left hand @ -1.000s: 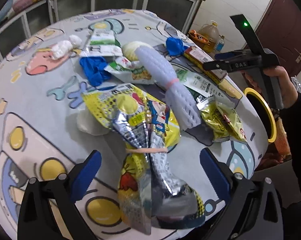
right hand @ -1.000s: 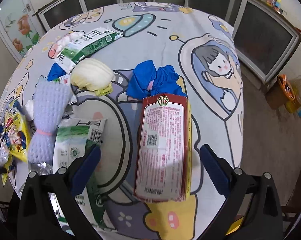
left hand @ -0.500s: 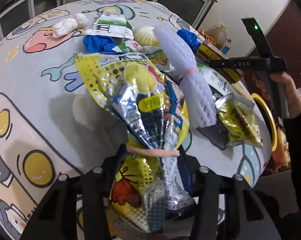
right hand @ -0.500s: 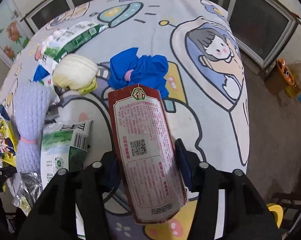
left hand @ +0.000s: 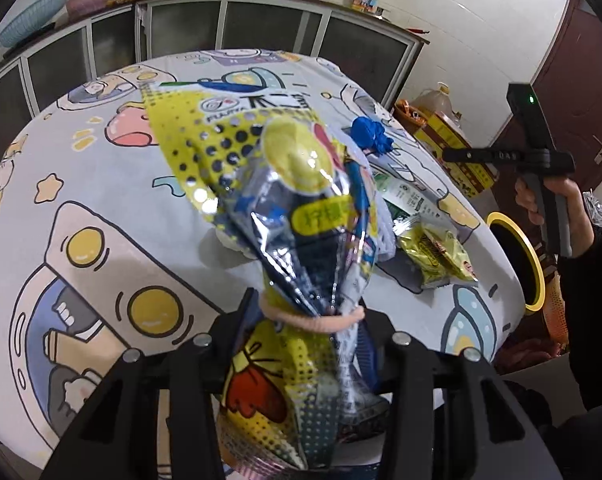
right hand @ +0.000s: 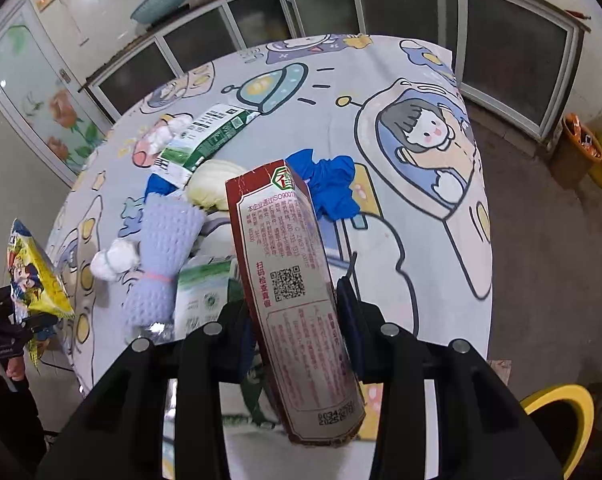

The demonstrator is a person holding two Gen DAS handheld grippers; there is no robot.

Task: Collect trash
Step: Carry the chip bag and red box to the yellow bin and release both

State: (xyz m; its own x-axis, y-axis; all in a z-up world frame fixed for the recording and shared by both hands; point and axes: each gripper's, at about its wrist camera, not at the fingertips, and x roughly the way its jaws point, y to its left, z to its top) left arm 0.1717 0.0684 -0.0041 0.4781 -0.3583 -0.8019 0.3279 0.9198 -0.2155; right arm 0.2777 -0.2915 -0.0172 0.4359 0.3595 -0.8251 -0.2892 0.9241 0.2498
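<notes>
The left gripper (left hand: 307,344) is closing its jaws on a yellow snack bag (left hand: 269,200), pinching it just below the rubber band (left hand: 313,320) around its waist; the bag stands raised above the cartoon tablecloth (left hand: 101,208). Right of it on the cloth lie a blue glove (left hand: 371,136) at the far side and a small yellow packet (left hand: 441,256) nearer. Further right, off the table edge, sits a yellow-rimmed bin (left hand: 535,264).

The right gripper (right hand: 297,332) is closing its jaws on a red carton (right hand: 289,280), tilted, lifted off the cloth. To its left lie a lilac foam sleeve (right hand: 161,264), a white tissue wad (right hand: 115,262) and a green-white milk carton (right hand: 205,140).
</notes>
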